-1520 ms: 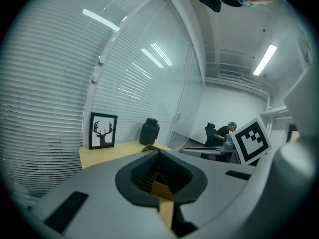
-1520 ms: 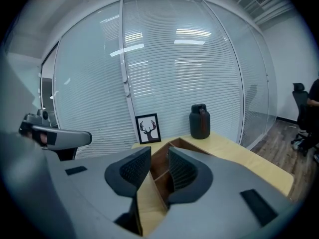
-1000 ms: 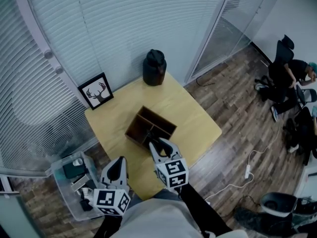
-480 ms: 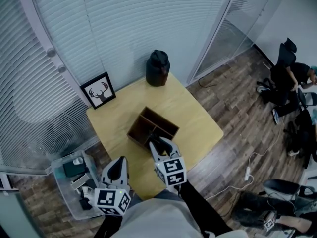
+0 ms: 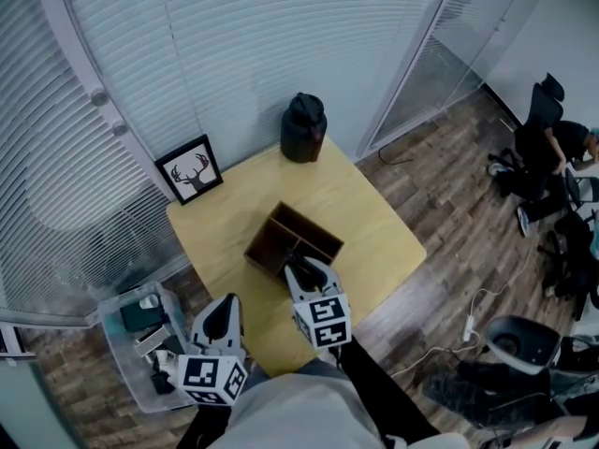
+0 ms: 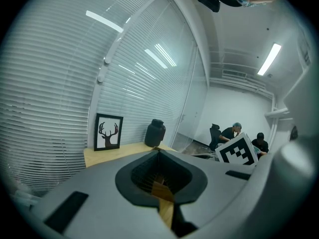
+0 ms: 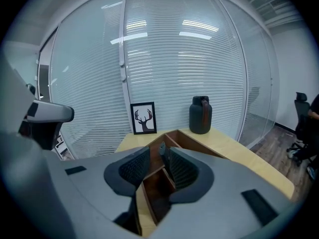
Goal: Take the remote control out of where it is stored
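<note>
A dark wooden box (image 5: 295, 239) with partitioned compartments sits mid-table on the yellow tabletop (image 5: 374, 237). In the right gripper view a slim grey-black object, apparently the remote control (image 7: 161, 152), stands upright in the box (image 7: 192, 142) against a divider. My right gripper (image 5: 303, 271) hovers open at the box's near edge, and its jaws (image 7: 160, 158) frame the remote without touching it. The left gripper (image 5: 221, 318) hangs shut and holding nothing over the table's near-left edge, well short of the box. In its own view the left gripper (image 6: 159, 154) points across the table.
A black jug (image 5: 303, 128) stands at the table's far corner and a framed deer picture (image 5: 190, 170) leans at the left corner. A clear bin of clutter (image 5: 140, 330) sits on the floor left of the table. Blinds and glass walls run behind; people sit at the far right.
Both grippers have stayed almost still. The head view has drifted slightly, and someone's legs at the lower right have moved.
</note>
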A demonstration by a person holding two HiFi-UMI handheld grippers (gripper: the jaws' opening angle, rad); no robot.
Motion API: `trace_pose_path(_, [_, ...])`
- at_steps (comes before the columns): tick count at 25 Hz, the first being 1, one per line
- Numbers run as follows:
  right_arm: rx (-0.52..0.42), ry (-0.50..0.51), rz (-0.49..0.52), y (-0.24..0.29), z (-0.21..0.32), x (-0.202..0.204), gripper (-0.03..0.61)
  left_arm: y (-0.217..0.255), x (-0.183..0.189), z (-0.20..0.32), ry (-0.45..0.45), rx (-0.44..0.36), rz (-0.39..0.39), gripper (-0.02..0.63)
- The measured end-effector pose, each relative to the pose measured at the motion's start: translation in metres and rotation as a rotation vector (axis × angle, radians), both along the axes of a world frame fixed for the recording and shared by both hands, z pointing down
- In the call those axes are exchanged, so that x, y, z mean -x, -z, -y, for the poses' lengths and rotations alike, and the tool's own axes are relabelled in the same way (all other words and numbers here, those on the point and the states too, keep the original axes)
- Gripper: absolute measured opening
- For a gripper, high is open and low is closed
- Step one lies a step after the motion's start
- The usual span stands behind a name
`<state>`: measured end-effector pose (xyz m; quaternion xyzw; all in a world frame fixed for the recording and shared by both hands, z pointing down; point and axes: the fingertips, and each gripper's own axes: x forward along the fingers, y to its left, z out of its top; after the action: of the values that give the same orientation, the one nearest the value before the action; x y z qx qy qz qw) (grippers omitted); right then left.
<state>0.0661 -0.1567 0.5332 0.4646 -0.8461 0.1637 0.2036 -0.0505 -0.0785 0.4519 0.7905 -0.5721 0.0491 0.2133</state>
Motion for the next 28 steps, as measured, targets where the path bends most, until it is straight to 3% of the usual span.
trace_pose_path(28, [-0.004,0.004,-0.041,-0.014,0.014,0.005,0.101,-0.001,0.013,0.003,0.034,0.004,0.018,0.008])
